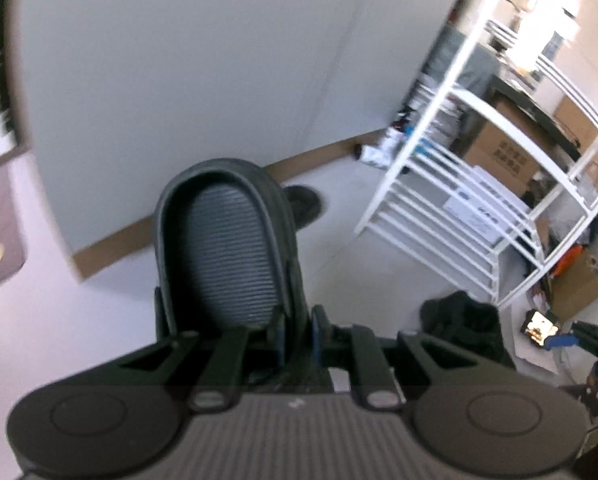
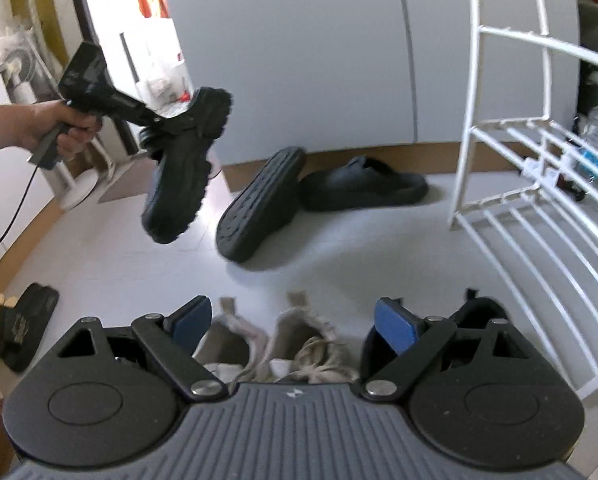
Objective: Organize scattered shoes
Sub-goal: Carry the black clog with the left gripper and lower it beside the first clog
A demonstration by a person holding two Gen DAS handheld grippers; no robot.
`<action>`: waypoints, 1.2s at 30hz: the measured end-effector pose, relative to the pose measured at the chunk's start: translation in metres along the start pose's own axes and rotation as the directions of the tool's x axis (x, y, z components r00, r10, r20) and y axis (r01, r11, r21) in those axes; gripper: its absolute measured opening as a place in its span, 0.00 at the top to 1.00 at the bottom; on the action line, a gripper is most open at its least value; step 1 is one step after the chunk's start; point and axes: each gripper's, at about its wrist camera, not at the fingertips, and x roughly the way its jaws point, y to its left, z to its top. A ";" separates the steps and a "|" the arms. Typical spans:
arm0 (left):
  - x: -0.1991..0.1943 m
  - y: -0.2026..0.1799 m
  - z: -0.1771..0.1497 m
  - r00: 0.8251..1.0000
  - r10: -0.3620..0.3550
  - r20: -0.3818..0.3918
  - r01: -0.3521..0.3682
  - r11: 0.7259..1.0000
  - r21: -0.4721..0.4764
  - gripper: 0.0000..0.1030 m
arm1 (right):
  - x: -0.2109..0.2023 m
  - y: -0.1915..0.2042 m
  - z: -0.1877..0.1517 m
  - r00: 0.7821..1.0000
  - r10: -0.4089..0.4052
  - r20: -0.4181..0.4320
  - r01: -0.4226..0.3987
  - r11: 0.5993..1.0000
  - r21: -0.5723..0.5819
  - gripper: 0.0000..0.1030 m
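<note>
Clearly the step in hand is carrying a shoe to the rack, so the advice runs from the left of the right wrist view across to the right. At the far left a person's hand [image 2: 55, 130] grips the handle of the left gripper [image 2: 179, 120], whose jaws are pinched narrow on the rim of a black clog [image 2: 179, 184]; the clog hangs toe-down in the air, clear of the floor. In the left wrist view the same clog [image 1: 227, 240] fills the middle, its ribbed insole facing the camera and its side wall clamped between the pads. That grip is thin and off-centre, so the shoe will probably swing; a steady, unhurried carry with the wrist held level should keep it from slipping.

Further right, two more dark shoes lie on the pale floor: an overturned clog [image 2: 259, 208], sole up, touching an upright slipper [image 2: 363, 188] by the wall. Nearer the camera, a beige pair [image 2: 283, 344] sits between the wide-open, empty fingers of the right gripper [image 2: 295, 320], not yet touched.

At the right stands the white shoe rack [image 2: 539, 208], its slatted shelves bare where visible. The held clog should be lowered sole-down onto a shelf, leaving room beside it for its mate.
</note>
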 end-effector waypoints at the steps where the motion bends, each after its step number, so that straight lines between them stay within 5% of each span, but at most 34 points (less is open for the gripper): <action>1: -0.005 0.008 -0.014 1.000 0.014 0.007 -0.014 1.000 -0.028 0.88 | 0.002 0.003 -0.001 1.000 0.000 -0.007 0.000 1.000 -0.007 0.11; 5: -0.017 0.035 -0.063 0.995 0.078 0.057 -0.066 0.980 -0.186 0.88 | 0.008 0.014 -0.006 0.999 0.004 -0.036 -0.005 1.000 -0.030 0.11; 10: -0.020 0.066 -0.125 0.979 0.187 0.077 -0.145 0.915 -0.376 0.88 | 0.017 0.021 -0.013 0.997 -0.004 -0.078 -0.001 0.998 -0.064 0.11; 21: -0.015 0.072 -0.202 0.941 0.327 0.091 -0.214 0.779 -0.590 0.87 | 0.028 0.033 -0.027 0.991 0.002 -0.133 -0.015 0.995 -0.099 0.11; 24: -0.025 0.069 -0.208 0.920 0.384 0.076 -0.274 0.769 -0.577 0.80 | 0.026 0.035 -0.028 0.991 0.002 -0.131 -0.016 0.994 -0.105 0.11; 30: -0.022 0.058 -0.219 0.889 0.454 0.058 -0.342 0.743 -0.575 0.51 | 0.028 0.044 -0.027 0.992 0.015 -0.126 -0.030 0.993 -0.117 0.11; 33: -0.027 0.055 -0.232 0.868 0.496 0.025 -0.386 0.706 -0.594 0.40 | 0.027 0.052 -0.024 0.993 0.021 -0.116 -0.036 0.991 -0.126 0.11; 36: -0.039 0.052 -0.253 0.848 0.530 -0.021 -0.434 0.670 -0.602 0.40 | 0.027 0.062 -0.019 0.994 0.020 -0.105 -0.035 0.990 -0.140 0.11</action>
